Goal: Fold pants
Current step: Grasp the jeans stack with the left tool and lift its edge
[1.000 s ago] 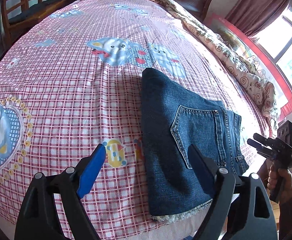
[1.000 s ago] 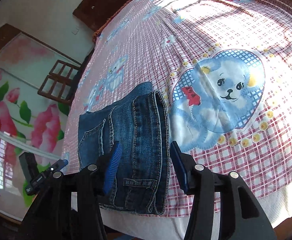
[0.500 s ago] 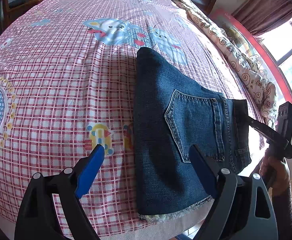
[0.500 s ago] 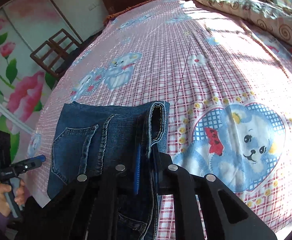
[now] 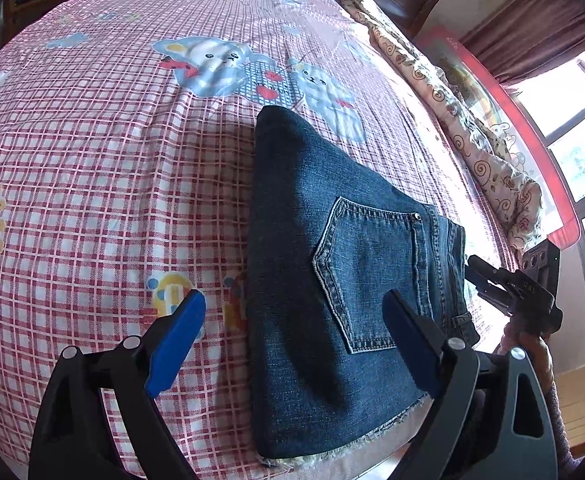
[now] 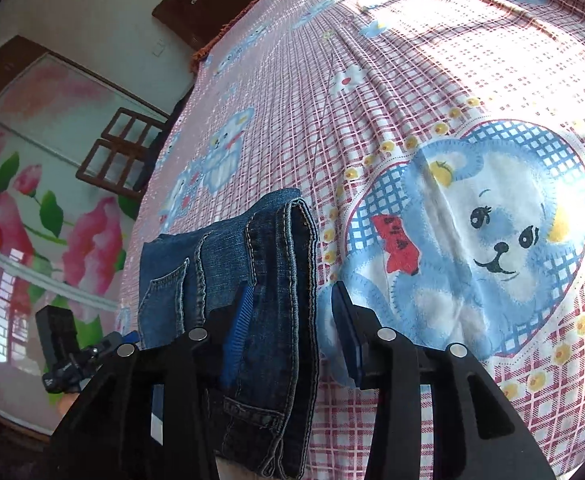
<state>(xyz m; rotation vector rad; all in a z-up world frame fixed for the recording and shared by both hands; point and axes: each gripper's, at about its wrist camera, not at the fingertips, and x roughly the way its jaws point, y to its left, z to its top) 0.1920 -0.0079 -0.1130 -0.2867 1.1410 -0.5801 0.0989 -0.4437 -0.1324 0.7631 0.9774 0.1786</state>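
Half a second ago our right gripper [image 6: 288, 320] was pinched on the waistband edge of the folded denim shorts [image 5: 332, 280]; its jaws have just been opening, and the waistband now sits loose between them, so we judge the fold laid and released. The shorts lie flat at the near edge of the checked bedsheet [image 5: 112, 160]. Our left gripper [image 5: 292, 332] gapes wide, straddling the left edge of the shorts and holding nothing.

open bedspread [image 5: 104, 184] left, quilt [image 5: 472, 132] bordering right
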